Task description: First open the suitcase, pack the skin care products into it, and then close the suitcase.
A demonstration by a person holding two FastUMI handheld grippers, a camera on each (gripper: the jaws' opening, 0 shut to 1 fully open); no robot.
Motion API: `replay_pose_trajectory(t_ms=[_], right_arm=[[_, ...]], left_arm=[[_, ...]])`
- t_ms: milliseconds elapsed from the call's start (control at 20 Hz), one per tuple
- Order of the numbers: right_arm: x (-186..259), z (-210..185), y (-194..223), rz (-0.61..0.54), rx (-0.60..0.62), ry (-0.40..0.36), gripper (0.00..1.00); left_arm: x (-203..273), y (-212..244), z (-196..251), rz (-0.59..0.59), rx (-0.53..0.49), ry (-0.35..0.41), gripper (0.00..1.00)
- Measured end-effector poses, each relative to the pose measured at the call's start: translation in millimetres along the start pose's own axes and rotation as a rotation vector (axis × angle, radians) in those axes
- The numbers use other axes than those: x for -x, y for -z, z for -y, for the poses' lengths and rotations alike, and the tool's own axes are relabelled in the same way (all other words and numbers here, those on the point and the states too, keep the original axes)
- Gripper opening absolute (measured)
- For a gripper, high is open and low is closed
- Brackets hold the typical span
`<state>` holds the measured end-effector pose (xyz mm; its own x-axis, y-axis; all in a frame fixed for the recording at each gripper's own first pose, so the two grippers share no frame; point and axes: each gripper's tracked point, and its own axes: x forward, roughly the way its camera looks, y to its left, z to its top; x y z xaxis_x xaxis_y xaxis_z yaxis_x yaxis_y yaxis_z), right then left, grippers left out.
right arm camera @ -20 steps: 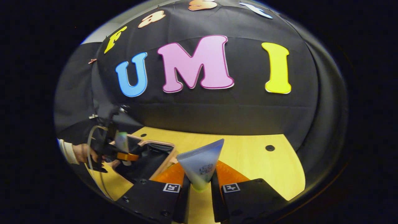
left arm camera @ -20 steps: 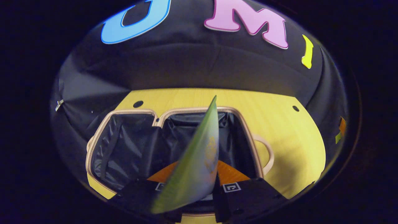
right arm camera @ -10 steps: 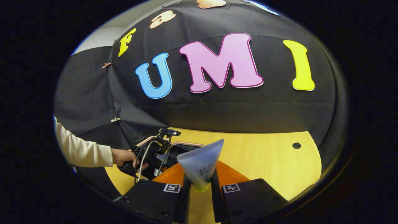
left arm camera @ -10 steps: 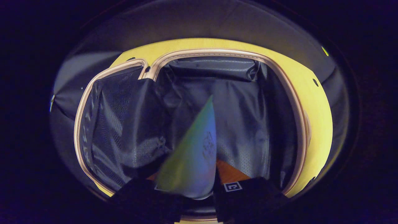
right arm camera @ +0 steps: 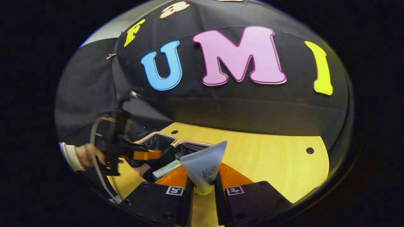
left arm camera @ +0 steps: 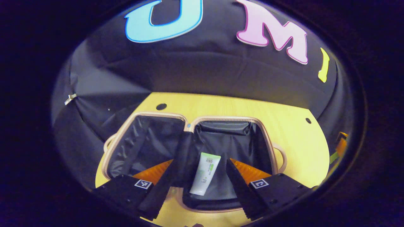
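The pale blue-to-green soft plastic tube (right arm camera: 204,167) stands pinched between the right gripper (right arm camera: 203,189) fingers, cap end down in the grip and its flat crimped end fanned upward, so its long axis runs along the fingers and away from the camera. This gripper is clenched on the tube, above the near part of the light wooden tabletop (right arm camera: 268,154).

The coming move turns on where the open suitcase with a beige zip rim and black lining (right arm camera: 164,148) lies from that tube: to the left and a little farther in, toward the tabletop's left edge, so my guess is the right hand must swing left before letting go.

In the left gripper view the suitcase (left arm camera: 195,121) lies spread flat in two halves. A white tube with a green label (left arm camera: 205,173) already rests in the right half, lengthwise from the near rim toward the far one, touching neither finger. The left gripper (left arm camera: 199,189) hangs just above that near rim with its jaws spread wide and nothing between them. In the right gripper view it (right arm camera: 142,156) is held over the case by a hand (right arm camera: 86,154) in a light sleeve, nearer the case than the right.

Packing looks part done; the lid is unclosed.
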<state>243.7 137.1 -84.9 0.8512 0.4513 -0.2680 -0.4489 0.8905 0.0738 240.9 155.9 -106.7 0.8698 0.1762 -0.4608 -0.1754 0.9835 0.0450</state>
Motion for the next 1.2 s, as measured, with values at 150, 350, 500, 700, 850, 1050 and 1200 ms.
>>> replay_pose_trajectory(t_ms=[150,350,500,700,850,1050,1200], right_arm=[[-46.9,-31.4,11.2,-0.051,-0.011,-0.018,0.34],[-107.1,-72.7,68.1,-0.221,-0.054,-0.013,0.34],[-142.9,-74.3,126.2,-0.4,-0.14,0.064,0.34],[-164.2,-68.1,183.4,-0.603,-0.205,0.179,0.34],[-171.8,-66.6,194.4,-0.64,-0.225,0.232,0.34],[-165.6,-82.3,173.7,-0.6,-0.21,0.21,0.51],[-135.8,-91.8,138.5,-0.516,-0.15,0.186,0.76]], left_arm=[[45.6,-15.2,-36.3,0.093,0.015,-0.02,0.97],[84.4,-5.8,-76.6,0.137,0.108,-0.008,0.97],[96.1,15.8,-92.8,0.131,0.166,0.042,0.95],[97.9,46.1,-126.1,0.096,0.274,0.038,0.96],[97.5,56.8,-153.3,0.078,0.313,0.01,0.96],[87.5,54.1,-196.7,0.101,0.318,-0.054,0.96],[58.6,49.4,-239.2,0.122,0.334,-0.102,0.96]])
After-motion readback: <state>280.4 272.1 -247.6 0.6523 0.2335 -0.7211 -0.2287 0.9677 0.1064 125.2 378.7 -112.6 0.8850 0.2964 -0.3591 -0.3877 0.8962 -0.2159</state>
